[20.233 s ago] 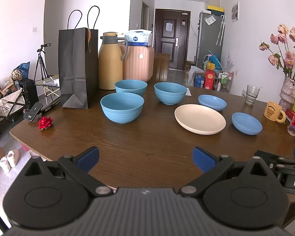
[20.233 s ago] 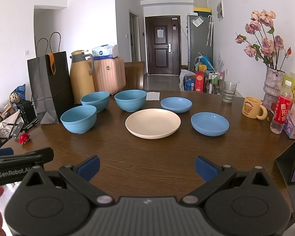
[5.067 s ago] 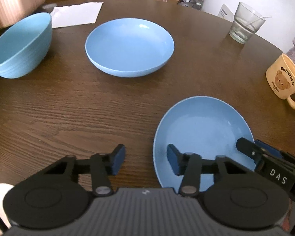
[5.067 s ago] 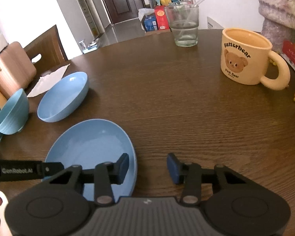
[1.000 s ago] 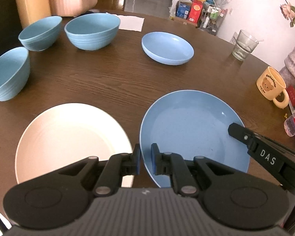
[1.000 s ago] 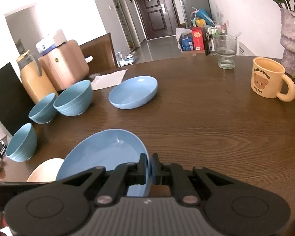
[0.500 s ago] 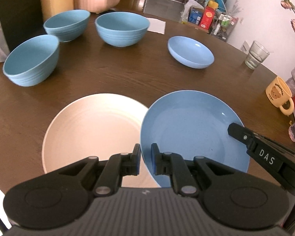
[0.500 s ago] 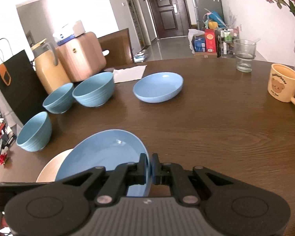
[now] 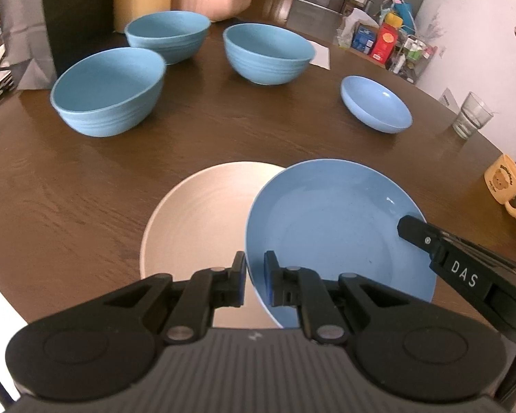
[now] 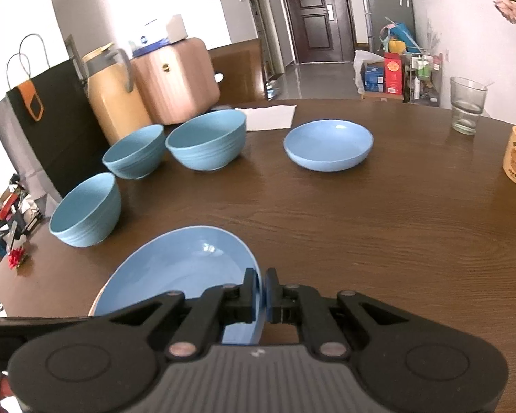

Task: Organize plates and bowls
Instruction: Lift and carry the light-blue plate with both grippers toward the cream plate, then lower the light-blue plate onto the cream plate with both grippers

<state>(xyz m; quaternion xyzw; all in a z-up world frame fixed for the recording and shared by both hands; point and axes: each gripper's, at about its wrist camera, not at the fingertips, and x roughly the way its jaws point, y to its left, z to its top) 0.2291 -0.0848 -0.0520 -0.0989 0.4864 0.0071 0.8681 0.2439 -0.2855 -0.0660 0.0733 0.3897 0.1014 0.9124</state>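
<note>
Both claws are clamping one blue plate [image 9: 330, 230] by opposite rims: the left gripper [image 9: 255, 277] at lower centre of its view, the right gripper [image 10: 262, 292] likewise. The plate is hanging partly over the cream plate [image 9: 203, 220], lower centre. Judged step: stacking; next calls for centring, lowering, then releasing.

The cream plate [image 9: 203, 227] lies on the table [image 9: 86, 179] near its front edge. Over the cream plate's right part hangs a held plate [image 9: 337, 237], overlapping it. Behind the cream plate and to its left stands the near bowl [image 9: 108, 91]; behind that one, a second bowl [image 9: 167, 39]. A third bowl [image 9: 266, 53] stands straight behind the cream plate. Behind the cream plate to its right lies a small plate [image 9: 376, 108], further right a glass [image 9: 471, 114], and far right a mug [image 9: 504, 186].
</note>
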